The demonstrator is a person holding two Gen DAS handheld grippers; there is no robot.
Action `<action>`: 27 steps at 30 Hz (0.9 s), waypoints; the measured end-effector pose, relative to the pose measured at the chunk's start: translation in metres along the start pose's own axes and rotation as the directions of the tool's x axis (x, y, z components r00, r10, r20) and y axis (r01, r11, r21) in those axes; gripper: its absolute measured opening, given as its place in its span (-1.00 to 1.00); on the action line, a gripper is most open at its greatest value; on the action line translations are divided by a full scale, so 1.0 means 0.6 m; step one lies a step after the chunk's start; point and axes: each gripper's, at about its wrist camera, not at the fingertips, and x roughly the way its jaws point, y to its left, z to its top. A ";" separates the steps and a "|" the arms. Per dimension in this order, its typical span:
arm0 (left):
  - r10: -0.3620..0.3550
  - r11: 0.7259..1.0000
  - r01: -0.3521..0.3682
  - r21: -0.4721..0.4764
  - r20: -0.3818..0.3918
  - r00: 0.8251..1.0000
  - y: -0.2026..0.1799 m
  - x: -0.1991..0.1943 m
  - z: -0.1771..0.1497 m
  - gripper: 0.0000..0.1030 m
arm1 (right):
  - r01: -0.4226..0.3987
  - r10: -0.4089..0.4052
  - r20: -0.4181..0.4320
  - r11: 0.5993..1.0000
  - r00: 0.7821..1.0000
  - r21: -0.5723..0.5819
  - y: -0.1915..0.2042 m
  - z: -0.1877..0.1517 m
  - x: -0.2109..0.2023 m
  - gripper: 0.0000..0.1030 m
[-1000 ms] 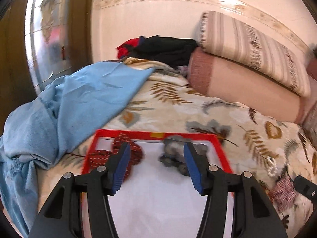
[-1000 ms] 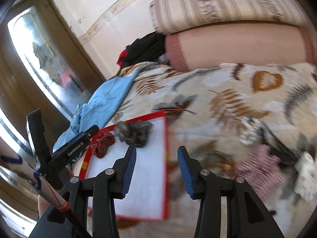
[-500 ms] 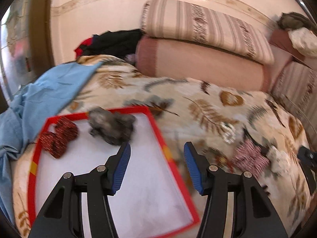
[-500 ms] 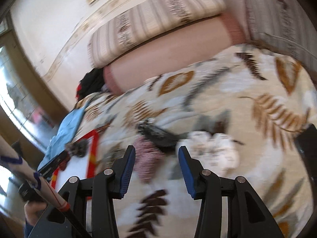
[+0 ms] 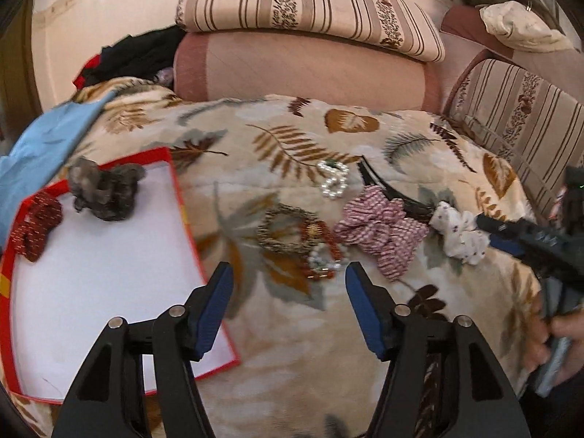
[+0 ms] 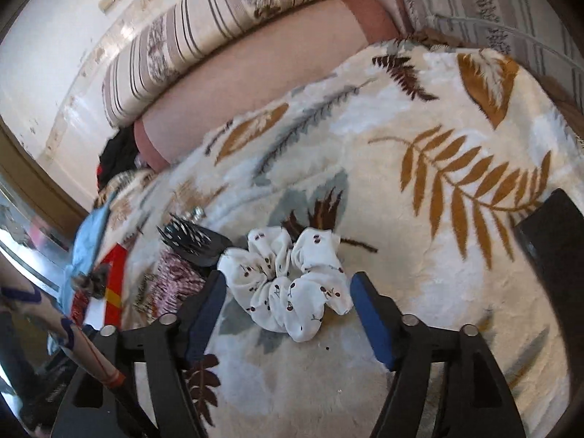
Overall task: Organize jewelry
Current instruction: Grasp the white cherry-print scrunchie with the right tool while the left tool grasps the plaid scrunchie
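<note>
A red-rimmed white tray (image 5: 175,189) lies on the bed at the left, holding a red scrunchie (image 5: 34,226) and a grey scrunchie (image 5: 104,191). On the blanket lie a leopard scrunchie with bead bracelets (image 5: 292,235), a pearl piece (image 5: 334,180), a pink checked scrunchie (image 5: 379,224), a black hair clip (image 5: 394,193) and a white cherry-print scrunchie (image 5: 461,235). My left gripper (image 5: 286,306) is open, just short of the bracelets. My right gripper (image 6: 286,314) is open around the white scrunchie (image 6: 288,284), level with its near part.
Striped and pink pillows (image 5: 299,62) line the back of the bed. A blue cloth (image 5: 40,138) lies at the left, dark clothes (image 5: 135,53) behind it. A striped cushion (image 5: 518,109) stands at the right. A dark object (image 6: 554,255) lies at the right.
My left gripper has swung right, from over the tray to the loose jewelry on the blanket. My right gripper has moved right and closed in on the white scrunchie. Both stay open.
</note>
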 end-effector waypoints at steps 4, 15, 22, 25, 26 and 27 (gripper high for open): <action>-0.045 0.999 0.045 -0.020 -0.033 0.998 -0.024 0.014 0.014 0.42 | -0.002 0.001 -0.037 1.000 0.999 -0.016 0.012 -0.006 0.025 0.49; -0.043 0.998 0.048 0.039 -0.120 0.992 -0.138 0.111 0.052 0.54 | -0.037 0.037 -0.022 0.999 0.999 0.023 -0.007 0.000 0.002 -0.65; 0.049 0.994 -0.034 0.100 -0.147 0.988 -0.170 0.182 0.045 -0.66 | -0.087 0.087 -0.007 0.996 0.996 0.022 -0.005 0.008 -0.013 -0.64; 0.032 0.996 -0.023 0.081 -0.107 0.994 -0.161 0.160 0.034 -0.75 | -0.114 0.114 0.011 0.993 0.993 0.017 -0.002 0.010 -0.024 -0.64; 0.017 0.998 -0.010 0.067 -0.099 0.995 -0.158 0.151 0.032 -0.76 | -0.126 0.126 0.018 0.992 0.992 0.014 0.001 0.011 -0.028 -0.64; 0.002 0.998 0.003 0.057 -0.087 0.996 -0.155 0.139 0.030 -0.76 | -0.134 0.134 0.023 0.991 0.991 0.008 0.004 0.012 -0.031 -0.64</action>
